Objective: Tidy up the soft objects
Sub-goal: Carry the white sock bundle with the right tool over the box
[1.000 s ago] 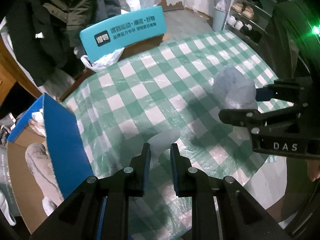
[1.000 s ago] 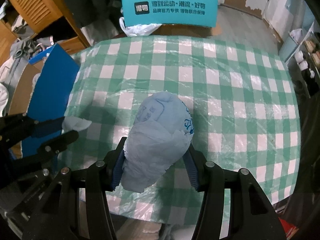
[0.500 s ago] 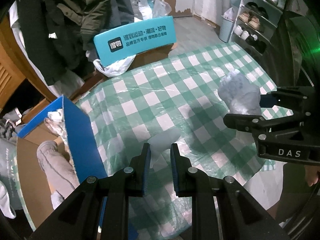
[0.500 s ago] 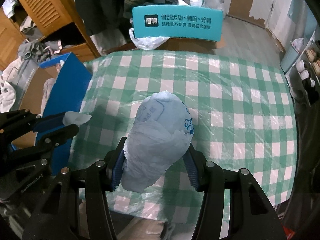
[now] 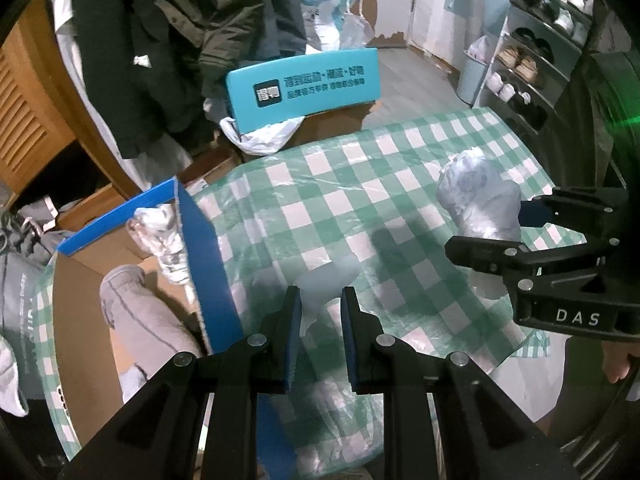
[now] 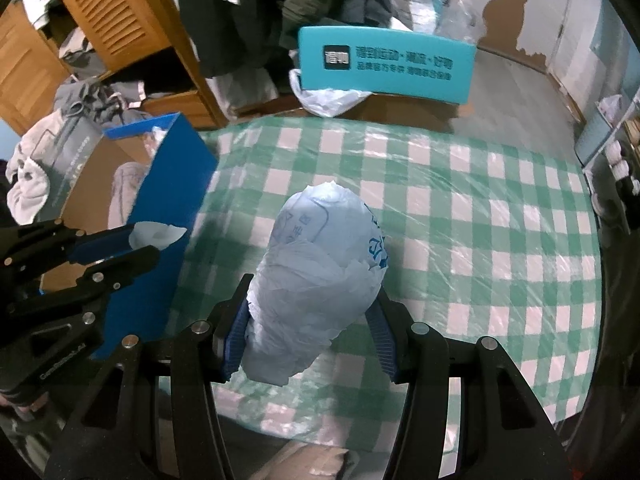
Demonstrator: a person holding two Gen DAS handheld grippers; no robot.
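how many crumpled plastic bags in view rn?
3: a large bag in the right gripper, a small wad in the left gripper, one in the blue box. More may be hidden there.

Below me is a table [image 6: 460, 216] covered by a green-and-white checked cloth [image 5: 360, 208] with a clear plastic sheet [image 6: 500, 280] stretched over it, wrinkled and catching light. Nothing that I can make out lies directly on its top. An open blue box [image 6: 172, 184] stands against its left edge; I cannot tell what carries it.
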